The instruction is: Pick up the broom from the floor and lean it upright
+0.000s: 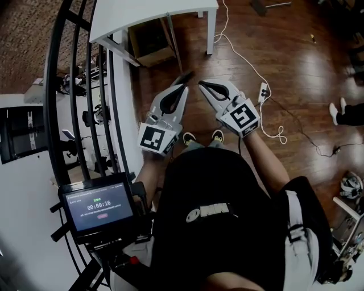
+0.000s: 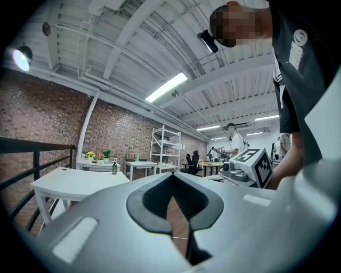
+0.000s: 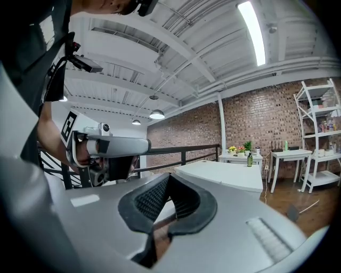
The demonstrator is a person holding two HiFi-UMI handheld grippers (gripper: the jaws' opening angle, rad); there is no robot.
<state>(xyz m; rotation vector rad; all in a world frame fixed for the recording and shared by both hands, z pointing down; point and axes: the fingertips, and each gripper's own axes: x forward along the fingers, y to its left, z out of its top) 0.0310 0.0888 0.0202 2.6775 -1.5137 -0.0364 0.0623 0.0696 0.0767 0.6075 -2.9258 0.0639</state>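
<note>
**Head view:** The left gripper (image 1: pixel 185 79) and right gripper (image 1: pixel 202 85) were held side by side above the wood floor (image 1: pixel 284 51), with their tips near each other and touching no object. A dark-headed, thin-handled item, apparently the broom (image 1: pixel 260 7), lay on the floor at the far edge. It was well apart from both grippers and to the right of the white table (image 1: pixel 153 14).

**Left gripper view:** The 2 jaws were together with nothing between them.

**Right gripper view:** The 2 jaws were closed and empty. The broom lay on the floor at the far right.
</note>
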